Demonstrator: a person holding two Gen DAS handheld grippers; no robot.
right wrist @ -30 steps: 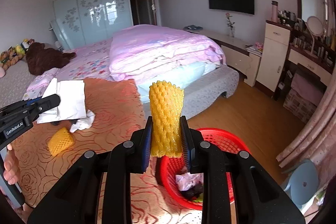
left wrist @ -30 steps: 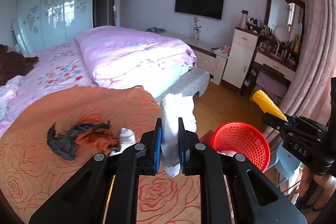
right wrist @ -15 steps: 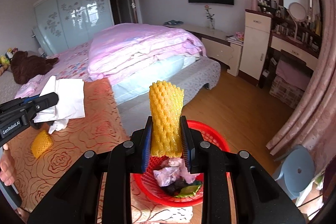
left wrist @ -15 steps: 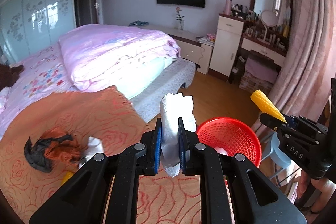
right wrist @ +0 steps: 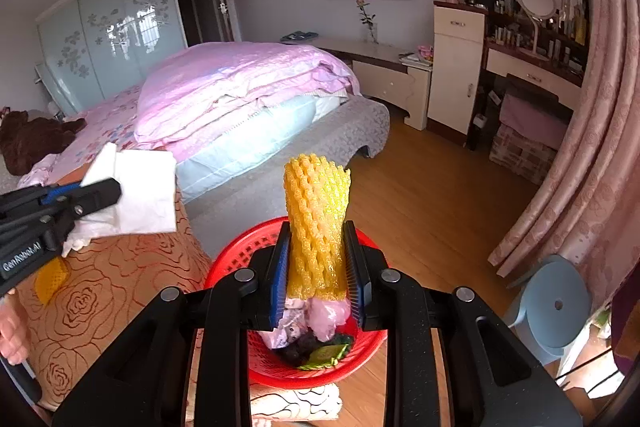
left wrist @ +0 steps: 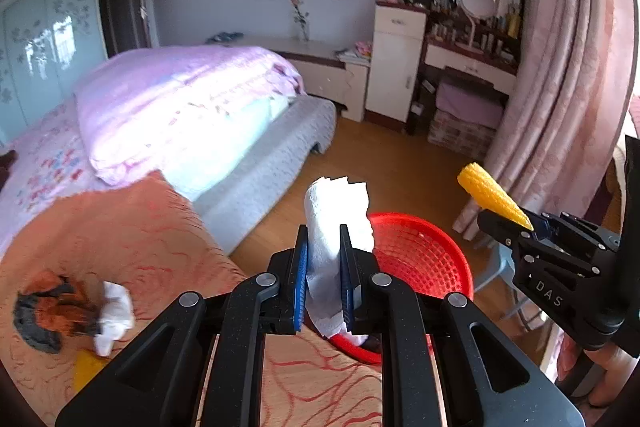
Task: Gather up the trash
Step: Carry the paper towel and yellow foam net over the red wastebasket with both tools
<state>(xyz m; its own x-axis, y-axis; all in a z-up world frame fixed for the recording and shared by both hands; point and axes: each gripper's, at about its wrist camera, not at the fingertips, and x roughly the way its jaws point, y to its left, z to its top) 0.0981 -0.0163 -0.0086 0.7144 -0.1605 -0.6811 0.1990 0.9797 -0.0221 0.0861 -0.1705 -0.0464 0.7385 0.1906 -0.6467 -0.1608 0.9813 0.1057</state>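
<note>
ok, left wrist view: left gripper point(left wrist: 323, 279) is clamped on a white paper towel point(left wrist: 334, 227) that sticks up past the fingers, with the red basket point(left wrist: 424, 259) just beyond and right. to drop clean, get the fingers over the basket's opening before letting go. more scraps point(left wrist: 72, 307) lie on the orange bedspread point(left wrist: 120, 235). right wrist view: right gripper point(right wrist: 316, 273) pinches a yellow foam net point(right wrist: 316, 223) upright, directly above the basket point(right wrist: 240, 255), which already holds trash. release should land inside.

basket point(right wrist: 240, 259): red plastic mesh | net point(right wrist: 316, 227): yellow foam | tissue point(left wrist: 334, 215): white paper
</note>
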